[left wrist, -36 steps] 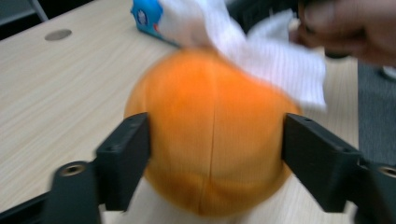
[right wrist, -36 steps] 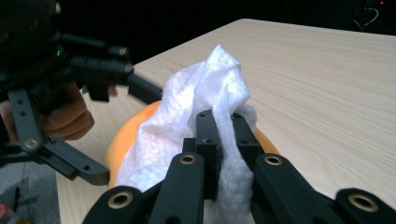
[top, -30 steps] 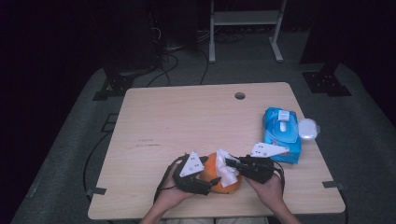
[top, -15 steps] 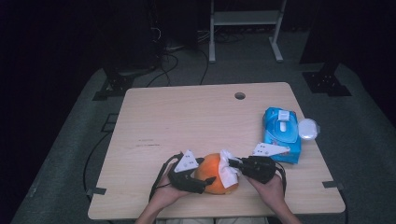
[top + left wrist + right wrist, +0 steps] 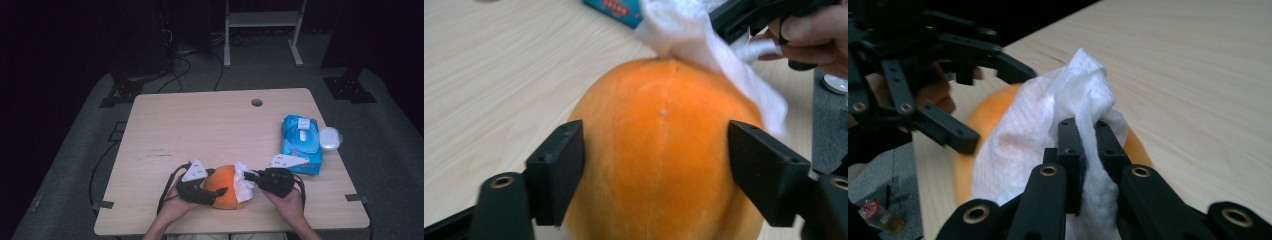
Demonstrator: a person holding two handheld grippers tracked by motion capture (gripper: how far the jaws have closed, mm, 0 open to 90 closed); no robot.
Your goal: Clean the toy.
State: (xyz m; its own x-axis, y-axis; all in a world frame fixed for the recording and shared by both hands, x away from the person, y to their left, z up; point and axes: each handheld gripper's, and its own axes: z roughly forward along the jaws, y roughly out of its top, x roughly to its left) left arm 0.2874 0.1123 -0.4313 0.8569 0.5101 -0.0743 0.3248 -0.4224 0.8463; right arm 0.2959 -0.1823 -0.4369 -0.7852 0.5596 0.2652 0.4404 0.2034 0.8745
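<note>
Near the table's front edge, a person works two handheld grippers on an orange plush pumpkin (image 5: 223,186) that sits on the pale wooden table (image 5: 200,130), slightly left of centre. Held in the person's left hand (image 5: 172,207), the left gripper (image 5: 216,192) has its jaws spread wide and set against the pumpkin's two flanks; the left gripper view shows the black pads pressed to either side of the fuzzy orange body (image 5: 659,150), so the toy is clasped between them. From the right, the right gripper (image 5: 250,176), held in the person's right hand (image 5: 290,202), has its jaws closed together on a crumpled white wet wipe (image 5: 243,181), and the right gripper view shows the cloth (image 5: 1058,125) pinched tight between the two black jaws and draped over the pumpkin's upper right side, touching it. Farther right on the table, well apart from the pumpkin, a blue pack of wet wipes (image 5: 301,142) lies flat with its flip lid on top, and a small round white lid (image 5: 330,138) rests just beside it at the table's right edge. Toward the far edge, a round cable hole (image 5: 257,102) is cut into the tabletop. Beyond the table, the grey floor holds black cables and the legs of a white metal rack (image 5: 262,20).
</note>
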